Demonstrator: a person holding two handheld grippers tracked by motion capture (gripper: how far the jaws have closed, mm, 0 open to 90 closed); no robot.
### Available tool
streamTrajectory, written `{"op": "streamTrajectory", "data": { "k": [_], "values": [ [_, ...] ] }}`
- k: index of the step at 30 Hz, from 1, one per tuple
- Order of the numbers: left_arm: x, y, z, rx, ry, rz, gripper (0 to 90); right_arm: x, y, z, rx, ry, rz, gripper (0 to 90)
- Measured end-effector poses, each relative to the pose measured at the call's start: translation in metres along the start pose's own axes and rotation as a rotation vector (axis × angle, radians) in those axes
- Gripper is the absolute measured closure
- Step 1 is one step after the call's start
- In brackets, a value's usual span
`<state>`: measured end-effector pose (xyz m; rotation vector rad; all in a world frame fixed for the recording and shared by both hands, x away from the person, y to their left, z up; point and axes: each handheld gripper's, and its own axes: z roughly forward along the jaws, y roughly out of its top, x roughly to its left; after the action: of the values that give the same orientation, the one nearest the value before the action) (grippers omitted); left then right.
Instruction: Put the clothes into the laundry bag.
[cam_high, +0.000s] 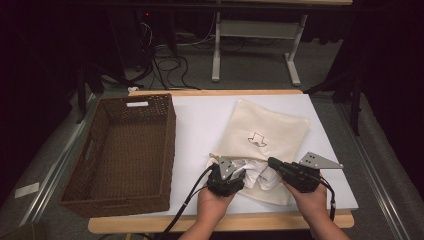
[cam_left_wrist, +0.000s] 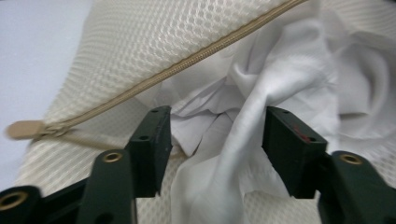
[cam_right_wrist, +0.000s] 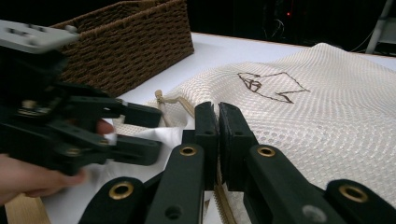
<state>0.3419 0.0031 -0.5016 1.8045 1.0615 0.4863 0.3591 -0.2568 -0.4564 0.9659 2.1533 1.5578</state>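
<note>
A cream mesh bag (cam_high: 265, 130) with a small dark drawing lies on the white table, its zipped mouth toward me. White cloth (cam_high: 261, 176) bulges out of that mouth. My left gripper (cam_high: 242, 173) stands at the mouth's left side, open, with a fold of the white cloth (cam_left_wrist: 280, 79) between its jaws and the pads not pressing it. The bag's zipper (cam_left_wrist: 187, 65) runs above the left gripper (cam_left_wrist: 217, 116). My right gripper (cam_high: 273, 163) is shut on the mesh bag's (cam_right_wrist: 327, 116) zipper edge at the mouth's right side. The left gripper (cam_right_wrist: 156, 133) faces the right gripper (cam_right_wrist: 218, 108) across the cloth.
A deep brown wicker basket (cam_high: 125, 150) stands at the table's left, close to the left hand. The white table top (cam_high: 200, 115) extends behind and beside the bag. Past the far edge are cables and a table frame (cam_high: 250, 45) on the floor.
</note>
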Motion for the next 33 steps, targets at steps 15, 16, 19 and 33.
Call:
{"op": "streamTrajectory", "data": {
  "k": [15, 16, 19, 33],
  "values": [
    [0.011, -0.03, -0.026, 0.04, -0.006, -0.06, 39.2, 0.0, -0.001, 0.0, 0.008, -0.009, 0.005, 87.9],
    [0.011, -0.03, -0.026, 0.04, -0.006, -0.06, 41.9, -0.001, -0.001, 0.0, 0.008, -0.008, 0.004, 87.9],
    [0.006, -0.034, -0.026, 0.071, -0.012, -0.028, 52.5, -0.001, -0.001, -0.001, 0.004, -0.008, -0.001, 87.9],
    [0.001, -0.033, -0.024, 0.065, -0.007, -0.024, 88.0, 0.0, -0.001, 0.0, 0.005, -0.01, 0.0, 87.9]
  ]
}}
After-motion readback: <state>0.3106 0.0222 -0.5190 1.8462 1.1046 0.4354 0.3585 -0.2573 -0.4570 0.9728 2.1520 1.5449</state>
